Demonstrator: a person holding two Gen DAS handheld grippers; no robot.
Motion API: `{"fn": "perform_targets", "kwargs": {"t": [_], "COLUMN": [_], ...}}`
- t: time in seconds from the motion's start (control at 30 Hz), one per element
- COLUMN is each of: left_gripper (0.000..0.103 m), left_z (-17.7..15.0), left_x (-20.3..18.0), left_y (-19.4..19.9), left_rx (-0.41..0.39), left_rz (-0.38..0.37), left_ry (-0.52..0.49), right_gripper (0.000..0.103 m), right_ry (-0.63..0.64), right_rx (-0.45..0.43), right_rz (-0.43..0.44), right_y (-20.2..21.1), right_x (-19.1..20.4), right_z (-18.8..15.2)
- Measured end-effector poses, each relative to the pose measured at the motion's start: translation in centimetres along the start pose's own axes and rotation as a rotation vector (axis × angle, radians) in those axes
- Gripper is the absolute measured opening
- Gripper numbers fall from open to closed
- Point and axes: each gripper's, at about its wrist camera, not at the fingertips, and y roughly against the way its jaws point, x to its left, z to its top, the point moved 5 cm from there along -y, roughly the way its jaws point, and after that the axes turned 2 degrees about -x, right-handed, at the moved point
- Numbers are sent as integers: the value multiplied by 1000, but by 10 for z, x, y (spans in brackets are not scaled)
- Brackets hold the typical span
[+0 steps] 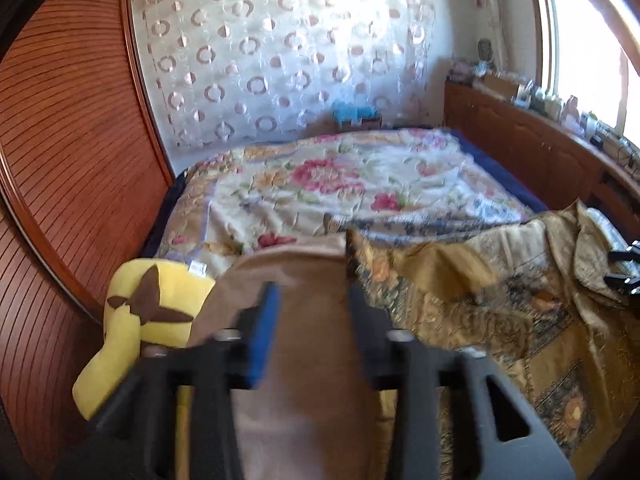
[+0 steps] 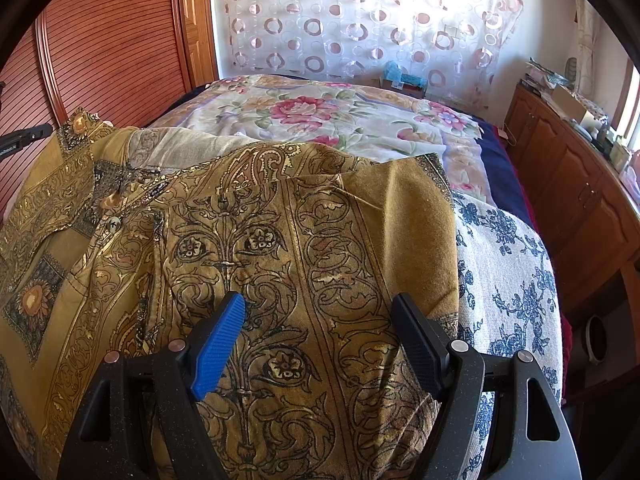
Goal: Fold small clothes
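Note:
A mustard shirt (image 2: pixel 304 240) with a dark scroll print lies spread on the bed, its collar and a button at the left. My right gripper (image 2: pixel 318 302) rests over its middle, open, one finger on either side of a printed stripe. In the left wrist view the shirt (image 1: pixel 500 320) lies to the right. A plain tan fold of cloth (image 1: pixel 296 280) rises between the fingers of my left gripper (image 1: pixel 312 292). Those jaws stand apart and the view is blurred; the fold spreads past the blue pad (image 1: pixel 266 328). The right gripper's black tips (image 1: pixel 624 268) show at the far right.
A floral bedspread (image 1: pixel 320 184) covers the bed beyond. A yellow plush toy (image 1: pixel 152 308) sits at the left by the slatted wooden wardrobe (image 1: pixel 72 140). A white cloth with blue flowers (image 2: pixel 508 264) lies right of the shirt. A cluttered wooden cabinet (image 2: pixel 568 184) lines the right side.

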Motion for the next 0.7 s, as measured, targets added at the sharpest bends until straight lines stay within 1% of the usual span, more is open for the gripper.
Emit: {"fn": "perform_targets", "kwargs": {"t": [0.03, 0.07, 0.1, 0.17, 0.23, 0.33, 0.43, 0.5, 0.63, 0.7], "left_gripper": [44, 48, 60, 76, 76, 76, 76, 76, 76, 76], "left_z": [1, 2, 2, -1, -6, -13, -22, -25, -28, -29], "left_x": [-3, -5, -9, -18, -26, -30, -29, -29, -30, -30], "left_y": [2, 3, 2, -2, -10, -25, -39, -41, -39, -39], "left_rx": [-7, -4, 3, 17, 49, 103, 158, 163, 157, 158], "left_rz": [-15, -30, -53, -88, -103, -98, -88, -85, -84, -83], "left_ry": [-2, -5, -9, -14, -24, -34, -21, -22, -32, -32], "right_gripper": [78, 78, 78, 78, 78, 78, 78, 78, 79, 79], "right_ry": [1, 0, 1, 1, 1, 0, -3, -13, -61, -64], "right_rx": [0, 0, 0, -1, -1, -2, -2, -7, -24, -35], "right_rz": [0, 0, 0, -1, 0, -1, 4, 14, 67, 63], "right_y": [0, 0, 0, 0, 1, 1, 1, 2, 12, 18], "right_x": [0, 0, 0, 0, -1, 0, -1, -2, -9, -16], "right_z": [0, 0, 0, 0, 0, 0, 0, -1, -2, 2]}}
